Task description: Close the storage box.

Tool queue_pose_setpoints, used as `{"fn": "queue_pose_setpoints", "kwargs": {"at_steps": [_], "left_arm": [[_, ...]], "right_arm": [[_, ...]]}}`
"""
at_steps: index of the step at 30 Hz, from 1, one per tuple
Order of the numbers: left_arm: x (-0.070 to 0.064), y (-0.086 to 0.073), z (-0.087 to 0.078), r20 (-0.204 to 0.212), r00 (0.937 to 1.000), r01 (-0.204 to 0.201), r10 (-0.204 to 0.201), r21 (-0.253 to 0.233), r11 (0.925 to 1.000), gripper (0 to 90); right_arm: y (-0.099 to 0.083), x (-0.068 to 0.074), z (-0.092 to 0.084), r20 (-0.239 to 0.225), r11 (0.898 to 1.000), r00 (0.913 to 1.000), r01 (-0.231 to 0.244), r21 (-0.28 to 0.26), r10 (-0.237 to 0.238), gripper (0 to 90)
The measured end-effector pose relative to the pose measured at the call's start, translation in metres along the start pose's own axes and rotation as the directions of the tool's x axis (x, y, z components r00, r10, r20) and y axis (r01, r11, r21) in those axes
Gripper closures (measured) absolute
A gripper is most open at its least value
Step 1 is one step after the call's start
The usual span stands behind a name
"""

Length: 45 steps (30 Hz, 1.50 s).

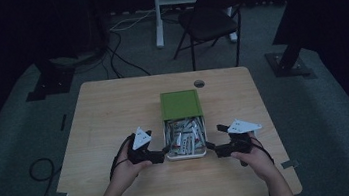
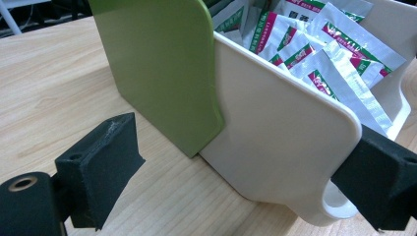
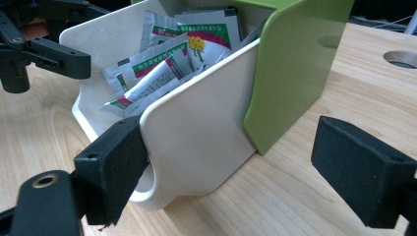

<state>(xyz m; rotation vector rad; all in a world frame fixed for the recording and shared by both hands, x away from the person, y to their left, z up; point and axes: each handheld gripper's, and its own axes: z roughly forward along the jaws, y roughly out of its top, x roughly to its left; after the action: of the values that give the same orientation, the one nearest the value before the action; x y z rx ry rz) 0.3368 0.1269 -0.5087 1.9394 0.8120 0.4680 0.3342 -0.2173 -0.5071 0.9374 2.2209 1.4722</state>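
Observation:
A white drawer full of foil sachets sticks out toward me from a green sleeve at the table's middle. My left gripper is at the drawer's near-left corner and my right gripper at its near-right corner. In the left gripper view the open left gripper straddles the white drawer's corner, beside the green sleeve and the sachets. In the right gripper view the open right gripper straddles the white drawer's other corner; the sachets, the green sleeve and the left gripper lie beyond.
A round cable hole sits in the wooden table behind the sleeve. A dark folding chair and a white desk leg stand beyond the far edge. Cables lie on the floor at left.

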Motion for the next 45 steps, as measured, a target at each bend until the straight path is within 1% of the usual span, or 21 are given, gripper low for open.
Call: {"fn": "queue_pose_setpoints", "kwargs": {"at_steps": [10, 21, 24, 27, 31, 34, 40, 43, 45], "left_arm": [[0.003, 0.002, 0.002, -0.004, 0.9999, 0.011, -0.011, -0.004, 0.9999, 9.6], [0.006, 0.007, 0.006, -0.008, 0.9999, 0.012, -0.012, -0.002, 0.9999, 9.6], [0.008, 0.008, 0.007, -0.004, 0.9997, 0.024, -0.024, -0.002, 0.9997, 9.6], [0.009, 0.009, 0.009, -0.01, 0.9998, 0.018, -0.018, 0.0, 0.9998, 9.6], [0.012, 0.01, 0.009, -0.003, 0.9997, 0.025, -0.025, 0.006, 0.9997, 9.6], [0.013, 0.01, 0.01, -0.007, 0.9995, 0.031, -0.031, 0.007, 0.9995, 9.6], [0.015, 0.012, 0.012, -0.011, 0.9995, 0.03, -0.03, 0.007, 0.9995, 9.5], [0.016, 0.013, 0.013, -0.013, 0.9995, 0.029, -0.029, 0.011, 0.9995, 9.5], [0.016, 0.013, 0.013, -0.016, 0.9995, 0.029, -0.028, 0.012, 0.9995, 9.6]], "right_arm": [[0.003, -0.003, 0.003, 0.005, 1.0, 0.9998, -0.017, -0.005, 0.017, 13.2], [0.008, -0.01, 0.006, 0.021, 1.0, 0.9997, -0.014, -0.011, 0.014, 13.2], [0.007, -0.012, 0.008, 0.02, 1.0, 0.9995, -0.025, -0.013, 0.025, 12.7], [0.008, -0.014, 0.009, 0.026, 0.999, 0.9991, -0.034, -0.016, 0.034, 12.8], [0.01, -0.014, 0.01, 0.026, 1.0, 0.9993, -0.024, -0.013, 0.025, 12.8], [0.011, -0.014, 0.011, 0.026, 1.0, 0.9994, -0.022, -0.009, 0.022, 12.7], [0.012, -0.016, 0.013, 0.034, 1.0, 0.999, -0.028, -0.008, 0.028, 12.7], [0.014, -0.017, 0.014, 0.044, 1.0, 0.999, -0.013, -0.002, 0.013, 12.8], [0.014, -0.017, 0.015, 0.044, 1.0, 0.9989, -0.014, -0.001, 0.014, 12.8]]}}
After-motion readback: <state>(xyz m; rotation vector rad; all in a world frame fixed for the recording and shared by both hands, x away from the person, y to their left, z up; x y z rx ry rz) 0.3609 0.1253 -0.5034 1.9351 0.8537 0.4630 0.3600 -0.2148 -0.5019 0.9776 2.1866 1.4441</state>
